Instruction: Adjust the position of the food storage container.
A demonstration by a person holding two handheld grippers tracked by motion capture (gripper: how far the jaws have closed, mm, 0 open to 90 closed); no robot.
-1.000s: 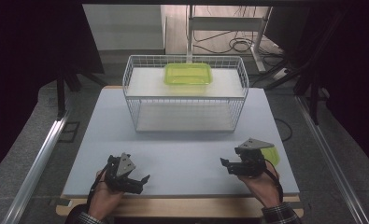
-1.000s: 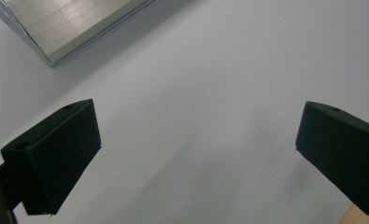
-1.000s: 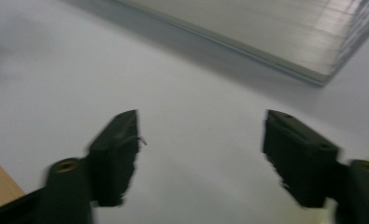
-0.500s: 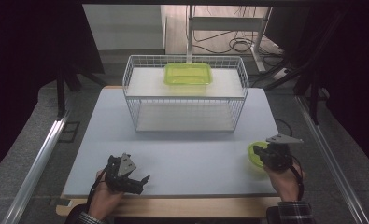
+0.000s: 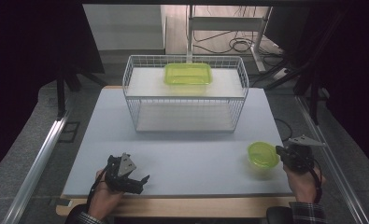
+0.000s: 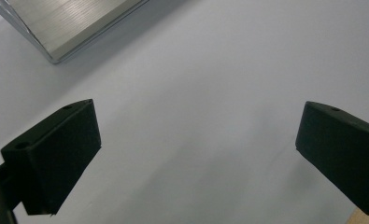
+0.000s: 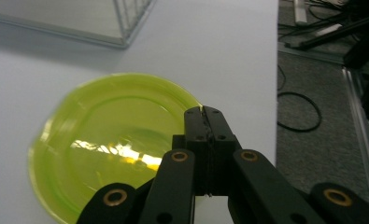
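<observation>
A round translucent yellow-green bowl (image 5: 262,155) (image 7: 112,144) stands on the white table (image 5: 187,149) at the front right. My right gripper (image 5: 280,152) (image 7: 204,112) reaches it from the right. Its jaws are shut tight, with their tips at the bowl's near rim, where a sliver of green shows between them. At the front left, my left gripper (image 5: 136,181) (image 6: 196,154) rests low over bare table, jaws wide open and nothing between them.
A white wire basket (image 5: 184,100) stands mid-table toward the back, with a yellow-green rectangular container (image 5: 188,73) in its far part. In the right gripper view, the basket's corner (image 7: 126,28) is beyond the bowl. The table's right edge (image 5: 285,158) runs just right of the bowl.
My right gripper has moved to the right, from over the bowl to its right rim, uncovering the bowl. The left gripper has stayed put.
</observation>
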